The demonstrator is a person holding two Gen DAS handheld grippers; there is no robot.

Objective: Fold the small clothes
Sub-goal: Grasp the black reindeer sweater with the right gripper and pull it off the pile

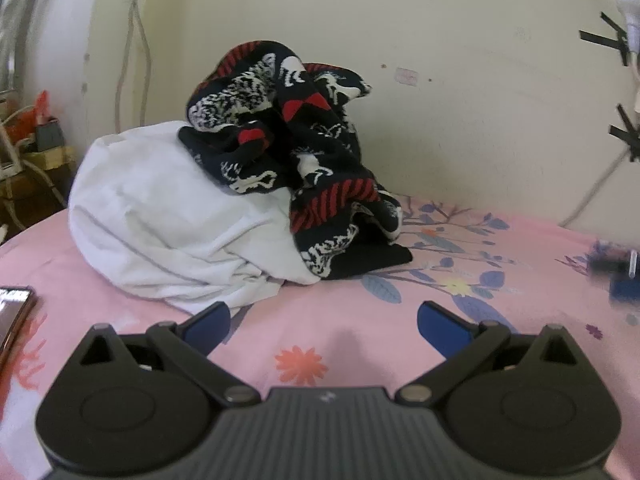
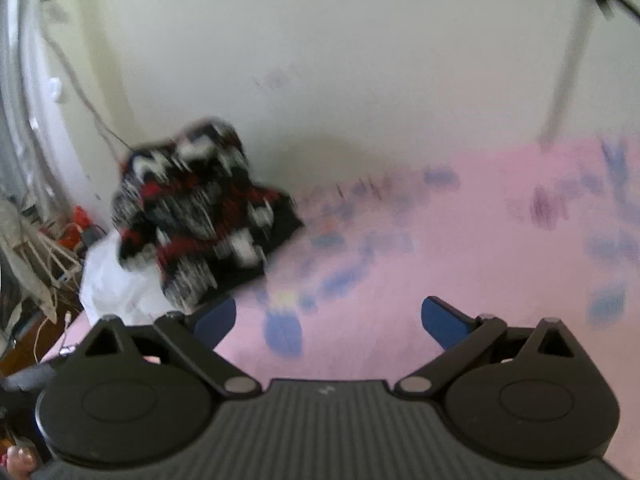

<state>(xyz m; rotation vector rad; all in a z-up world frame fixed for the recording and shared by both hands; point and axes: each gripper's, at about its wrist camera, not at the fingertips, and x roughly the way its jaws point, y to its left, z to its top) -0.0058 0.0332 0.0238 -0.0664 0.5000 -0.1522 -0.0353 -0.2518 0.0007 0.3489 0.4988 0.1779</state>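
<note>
While both sets of tongs hang over the bed, neither has anything in it. The left tongs [image 1: 324,326] are spread wide, blue pads well apart, with bare pink floral bedsheet [image 1: 500,320] showing between them. The right tongs [image 2: 328,322] are spread the same way over the sheet, though that view is pretty smeared with blur.

The clothes sit in a heap at the back of the bed, close to the cream wall [image 1: 440,60]. A crumpled navy knit sweater [image 1: 296,144] with white animal figures and red-striped trim is piled on top of and against the right side of a bunched white garment [image 1: 160,216], with its lower edge spilling down onto the sheet. The white one's front edge lies just beyond the left tongs' left pad, not touching as far as I can tell.

A phone [image 1: 14,316] lies at the left edge of the bed. Black tape strips [image 1: 616,40] are stuck to the wall on the right.
</note>
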